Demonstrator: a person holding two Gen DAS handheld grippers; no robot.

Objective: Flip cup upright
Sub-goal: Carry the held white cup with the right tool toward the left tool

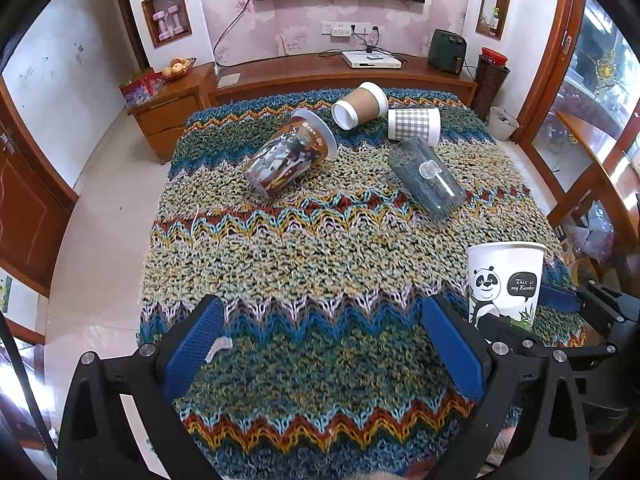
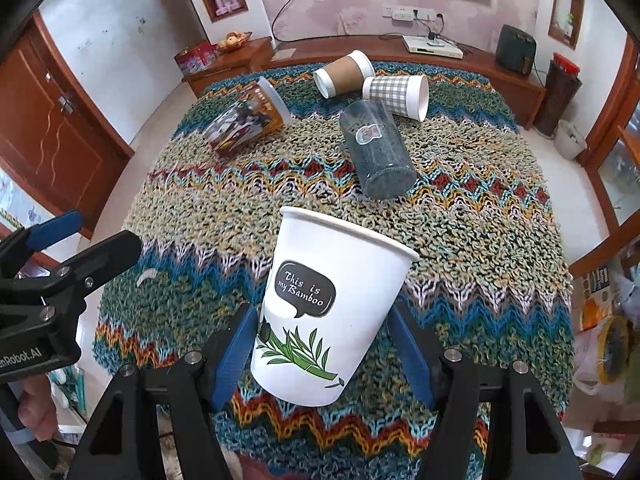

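A white paper panda cup (image 2: 332,312) stands mouth-up between the blue pads of the right gripper (image 2: 324,344), near the front right corner of a table draped in a knitted zigzag cloth (image 2: 480,240). The pads flank the cup's lower half, but whether they press its wall or stand just clear cannot be told from either camera; in the right wrist view the cup leans slightly, and its base may be just off the cloth. The left gripper (image 1: 320,344) hovers beside it with its fingers spread wide and nothing between them. Farther back four more cups lie on their sides: a printed plastic cup (image 1: 290,156), a brown-sleeved cup (image 1: 360,106), a checked paper cup (image 1: 414,124) and a dark translucent tumbler (image 1: 426,178). The panda cup looks empty, light and thin-walled, likely to crumple or ovalise under a hard squeeze, so a gentle hold low on the body, where the bottom stiffens it, appears safest. The nubby cloth may let so light a cup tip on release.
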